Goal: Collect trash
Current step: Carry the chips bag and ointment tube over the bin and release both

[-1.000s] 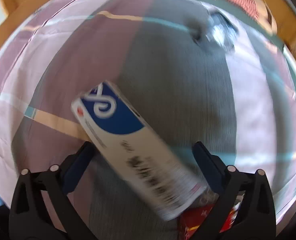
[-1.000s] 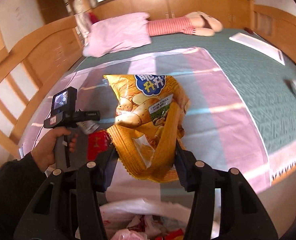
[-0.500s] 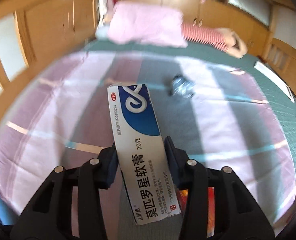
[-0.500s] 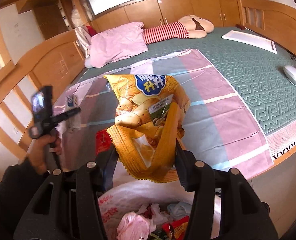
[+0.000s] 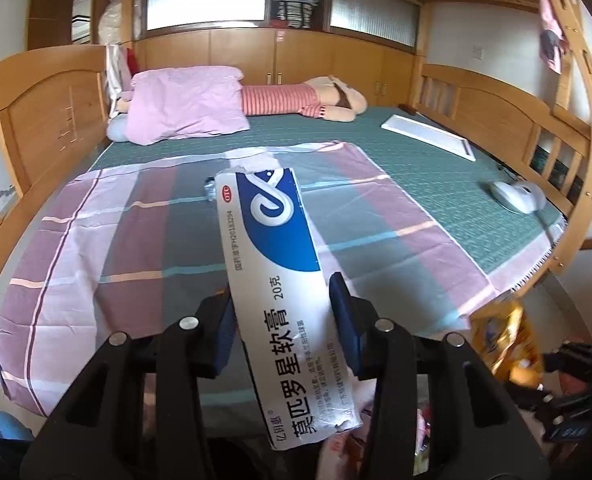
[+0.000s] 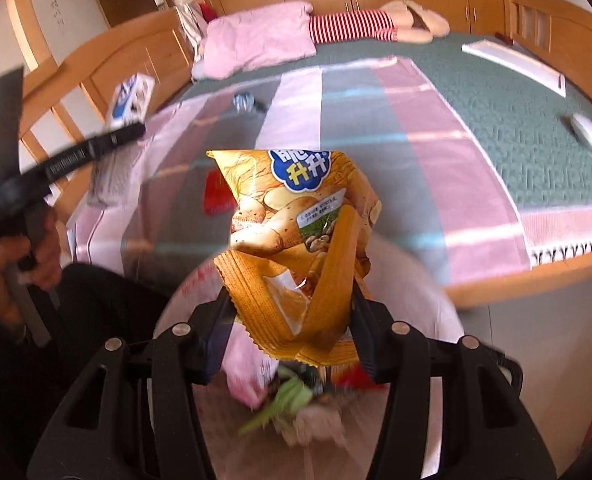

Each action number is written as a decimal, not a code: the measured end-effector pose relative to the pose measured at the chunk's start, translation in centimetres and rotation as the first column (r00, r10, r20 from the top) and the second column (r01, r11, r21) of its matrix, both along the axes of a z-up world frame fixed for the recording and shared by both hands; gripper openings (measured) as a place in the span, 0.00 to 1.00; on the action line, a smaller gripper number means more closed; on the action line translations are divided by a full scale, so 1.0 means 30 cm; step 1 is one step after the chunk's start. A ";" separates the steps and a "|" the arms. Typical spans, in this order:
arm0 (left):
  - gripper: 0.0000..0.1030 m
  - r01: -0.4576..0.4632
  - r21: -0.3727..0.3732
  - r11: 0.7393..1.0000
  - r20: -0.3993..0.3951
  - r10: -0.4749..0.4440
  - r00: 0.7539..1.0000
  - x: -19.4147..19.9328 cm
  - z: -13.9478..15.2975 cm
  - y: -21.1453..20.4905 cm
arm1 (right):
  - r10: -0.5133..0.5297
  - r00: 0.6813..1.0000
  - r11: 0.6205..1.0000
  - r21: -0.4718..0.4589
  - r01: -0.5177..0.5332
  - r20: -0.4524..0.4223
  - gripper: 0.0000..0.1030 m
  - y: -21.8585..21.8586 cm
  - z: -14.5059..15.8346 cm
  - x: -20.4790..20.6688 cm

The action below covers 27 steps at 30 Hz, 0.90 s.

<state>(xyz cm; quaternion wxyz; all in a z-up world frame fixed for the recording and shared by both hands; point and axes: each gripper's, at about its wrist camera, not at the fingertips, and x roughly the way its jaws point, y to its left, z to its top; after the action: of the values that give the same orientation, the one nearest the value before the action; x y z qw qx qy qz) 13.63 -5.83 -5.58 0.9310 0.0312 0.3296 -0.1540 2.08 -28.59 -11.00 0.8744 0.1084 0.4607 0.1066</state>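
We see a white and blue ointment box [image 5: 284,292] pinched lengthwise in the left claw [image 5: 282,320], its far end tilted up over the near edge of the bed [image 5: 436,168]; its torn near end hangs toward us. The right claw [image 6: 292,320] is pressed together on a yellow chip bag [image 6: 296,240], crumpled at its lower edge — this bag hangs above a white trash bag [image 6: 408,288] whose mouth shows pink, green and red scraps, blurred. From the right wrist view the left claw [image 6: 108,136] appears at far left with the box [image 6: 130,100] in it, held by the person's hand [image 6: 20,256]. On the bed lies a pink and grey checked sheet [image 5: 136,232]; on it we find a small crumpled wrapper [image 6: 246,102] toward the far side and a red packet [image 6: 216,196] nearer, partly behind the chip bag. Farther off rest a pink pillow [image 5: 188,104] and a striped plush toy [image 5: 296,98]; at right, a white flat tray [image 5: 428,134].
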 end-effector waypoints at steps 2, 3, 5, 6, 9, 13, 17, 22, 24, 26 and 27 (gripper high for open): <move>0.43 0.020 0.000 1.000 -0.001 -0.020 1.000 -0.027 0.004 -0.017 | 0.006 1.000 1.000 0.015 -0.005 -0.022 0.54 -0.005 -0.013 -0.027; 0.43 0.024 0.002 1.000 0.001 -0.024 1.000 -0.052 0.009 -0.028 | 0.010 1.000 1.000 0.022 -0.010 -0.024 0.55 -0.007 -0.015 -0.040; 0.43 0.035 0.001 0.999 0.002 -0.035 0.999 -0.072 0.014 -0.045 | 0.010 1.000 1.000 0.029 -0.009 -0.018 0.61 -0.014 -0.007 -0.059; 0.43 0.038 0.001 0.999 0.002 -0.038 0.999 -0.080 0.014 -0.051 | -0.004 1.000 1.000 0.029 0.004 -0.006 0.65 -0.022 0.002 -0.068; 0.43 0.047 0.000 0.999 -0.005 -0.047 0.999 -0.092 0.009 -0.058 | -0.034 0.999 0.997 0.065 0.032 0.026 0.68 -0.050 0.035 -0.082; 0.43 0.053 0.003 0.999 -0.009 -0.053 0.999 -0.111 0.006 -0.067 | -0.099 0.993 0.992 0.089 0.093 0.071 0.69 -0.087 0.069 -0.091; 0.43 0.064 0.006 0.998 -0.019 -0.064 0.998 -0.120 -0.009 -0.071 | -0.189 0.976 0.977 0.121 0.176 0.108 0.69 -0.145 0.088 -0.103; 0.43 0.091 0.010 0.996 -0.049 -0.090 0.995 -0.135 -0.038 -0.091 | -0.245 0.963 0.963 0.145 0.228 0.112 0.70 -0.182 0.086 -0.106; 0.43 0.127 0.009 0.992 -0.058 -0.126 0.990 -0.151 -0.047 -0.109 | -0.261 0.958 0.961 0.130 0.246 0.122 0.73 -0.184 0.090 -0.109; 0.43 0.223 -0.004 0.975 -0.097 -0.223 0.970 -0.185 -0.074 -0.153 | -0.280 0.951 0.956 0.132 0.263 0.131 0.74 -0.189 0.092 -0.112; 0.43 0.277 -0.020 0.961 -0.128 -0.277 0.952 -0.205 -0.095 -0.178 | -0.288 0.948 0.953 0.141 0.269 0.133 0.74 -0.195 0.091 -0.112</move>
<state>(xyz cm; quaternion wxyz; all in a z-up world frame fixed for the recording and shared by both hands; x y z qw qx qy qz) 7.49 -11.17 -8.44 0.8770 0.0660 0.3813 -0.2849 -1.29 -34.44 -8.25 0.9050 0.2170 0.3655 0.0178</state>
